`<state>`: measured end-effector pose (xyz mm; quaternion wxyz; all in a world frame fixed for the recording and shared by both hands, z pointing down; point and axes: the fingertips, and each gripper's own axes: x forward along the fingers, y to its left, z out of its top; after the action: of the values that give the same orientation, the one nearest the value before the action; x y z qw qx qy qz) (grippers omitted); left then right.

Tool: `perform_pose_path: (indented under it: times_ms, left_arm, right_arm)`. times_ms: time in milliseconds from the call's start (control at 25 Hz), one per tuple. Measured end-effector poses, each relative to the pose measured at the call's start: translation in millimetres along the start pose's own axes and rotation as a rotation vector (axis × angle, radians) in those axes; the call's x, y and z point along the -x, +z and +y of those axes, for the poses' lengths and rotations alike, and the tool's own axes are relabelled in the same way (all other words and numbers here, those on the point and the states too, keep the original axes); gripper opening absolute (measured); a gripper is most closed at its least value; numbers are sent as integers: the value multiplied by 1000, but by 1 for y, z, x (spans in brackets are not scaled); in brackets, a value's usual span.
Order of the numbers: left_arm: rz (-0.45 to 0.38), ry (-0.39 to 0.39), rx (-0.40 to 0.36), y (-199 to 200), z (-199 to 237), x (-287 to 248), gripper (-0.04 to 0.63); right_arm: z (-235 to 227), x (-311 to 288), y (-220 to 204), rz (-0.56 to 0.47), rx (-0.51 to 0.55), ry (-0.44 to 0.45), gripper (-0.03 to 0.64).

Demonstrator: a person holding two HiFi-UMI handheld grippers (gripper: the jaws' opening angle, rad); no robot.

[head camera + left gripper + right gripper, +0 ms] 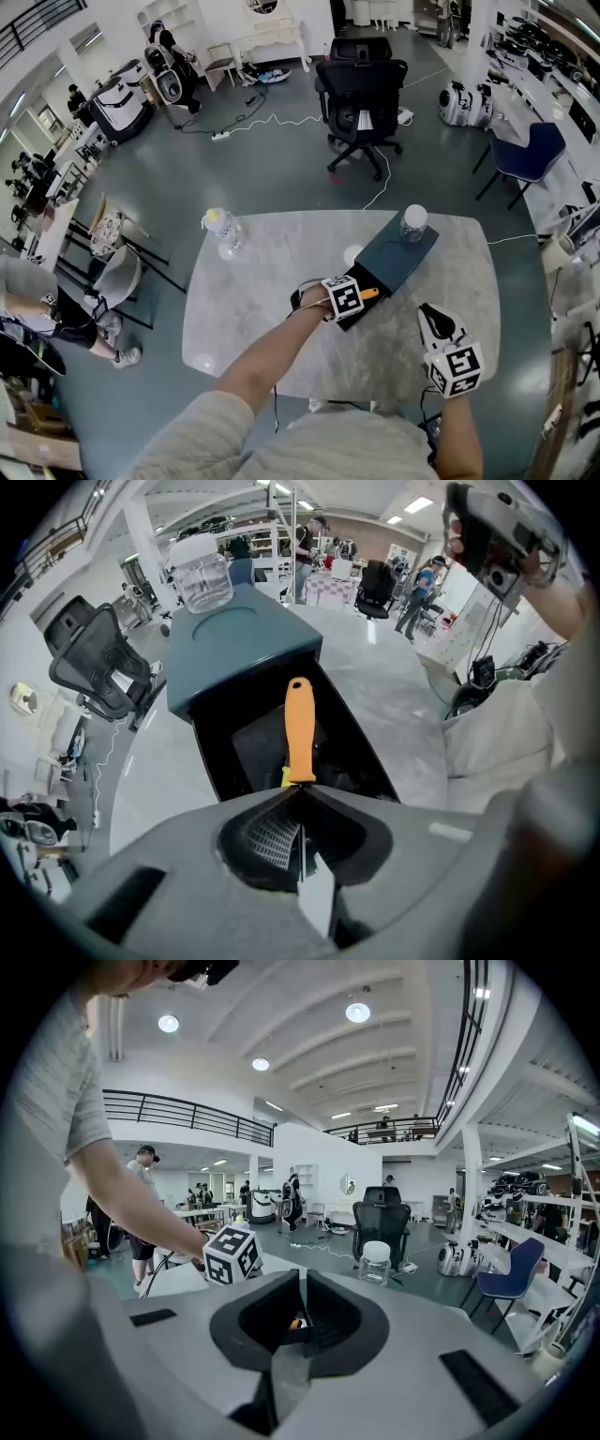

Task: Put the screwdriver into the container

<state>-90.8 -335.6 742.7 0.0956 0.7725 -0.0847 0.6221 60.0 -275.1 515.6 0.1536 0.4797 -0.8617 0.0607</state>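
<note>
The screwdriver point(299, 728) has an orange handle, and my left gripper point(298, 789) is shut on its shaft just behind that handle. The handle points out over the open black inside of the container point(246, 752), a dark teal box with its lid point(239, 649) slid back. In the head view my left gripper point(360, 295) holds the screwdriver point(371, 293) at the near end of the container point(398, 262). To the right, near the table's front edge, my right gripper point(433, 323) sits apart from the box. Its jaws point(302, 1312) are shut with nothing in them.
A clear jar with a white cap point(413, 223) stands on the far end of the teal lid. A plastic bottle point(223, 231) stands at the marble table's point(272, 300) far left, and a small white round object point(352, 255) lies beside the box. A black office chair point(361, 89) stands beyond the table.
</note>
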Motion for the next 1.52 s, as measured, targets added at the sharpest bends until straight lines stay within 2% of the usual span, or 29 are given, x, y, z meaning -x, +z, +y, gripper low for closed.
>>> perform_pose_path:
  times_ms: [320, 440, 520, 640, 880, 1080, 1280, 1520]
  left_arm:
    - [-61, 3, 23, 6, 4, 0, 25]
    - [-97, -7, 58, 9, 4, 7, 88]
    - [-137, -1, 67, 14, 6, 13, 95]
    - [-247, 41, 55, 30, 12, 33, 95]
    - [-414, 104, 92, 41, 15, 76, 95]
    - [-593, 56, 179, 54, 4, 112, 90]
    - [-801, 68, 252, 62, -1, 161, 54]
    - [-989, 110, 272, 60, -20, 211, 34]
  right_arm:
    - [-2, -1, 0, -15, -17, 8, 29]
    - [-1, -1, 3, -21, -29, 11, 29]
    - [0, -3, 4, -24, -26, 18, 29]
    - [4, -5, 9, -37, -24, 26, 31]
    - [16, -6, 24, -63, -13, 62, 31]
    - [28, -9, 35, -83, -12, 99, 29]
    - [42, -12, 47, -109, -39, 143, 29]
    - [61, -12, 58, -133, -47, 197, 31]
